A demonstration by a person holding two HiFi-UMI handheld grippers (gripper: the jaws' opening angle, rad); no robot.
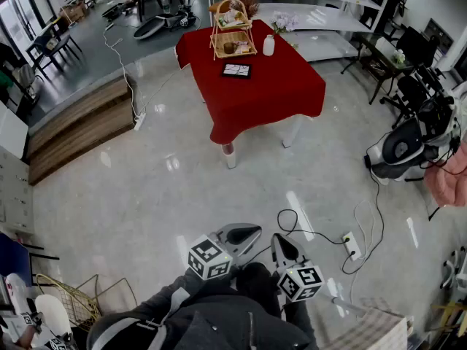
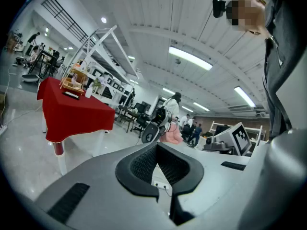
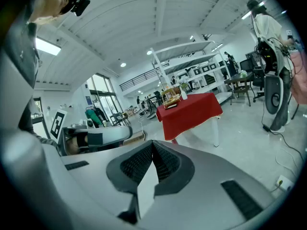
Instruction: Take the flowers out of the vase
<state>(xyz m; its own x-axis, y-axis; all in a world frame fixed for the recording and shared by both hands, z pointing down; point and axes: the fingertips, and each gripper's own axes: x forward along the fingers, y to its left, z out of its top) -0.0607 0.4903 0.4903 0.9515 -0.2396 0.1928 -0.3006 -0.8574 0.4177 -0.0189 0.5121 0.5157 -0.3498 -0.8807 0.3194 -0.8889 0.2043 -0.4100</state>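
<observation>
- Looks over a glossy pale floor (image 1: 182, 173) in a big hall, white shelves (image 1: 321, 13) at the back
- Finds a table (image 1: 255, 93) under a red cloth, well apart from both grippers
- Shows a white vase (image 1: 268, 45) beside a tiered basket (image 1: 233, 39), pale flowers (image 1: 283, 23) just beyond, too small to tell whether in it
- Holds left gripper (image 1: 252, 232) and right gripper (image 1: 280, 243) low, jaws pressed together, nothing between
- Leaves wide floor ahead, with cables (image 1: 321, 235) to the right and a wooden platform (image 1: 80, 126) to the left
</observation>
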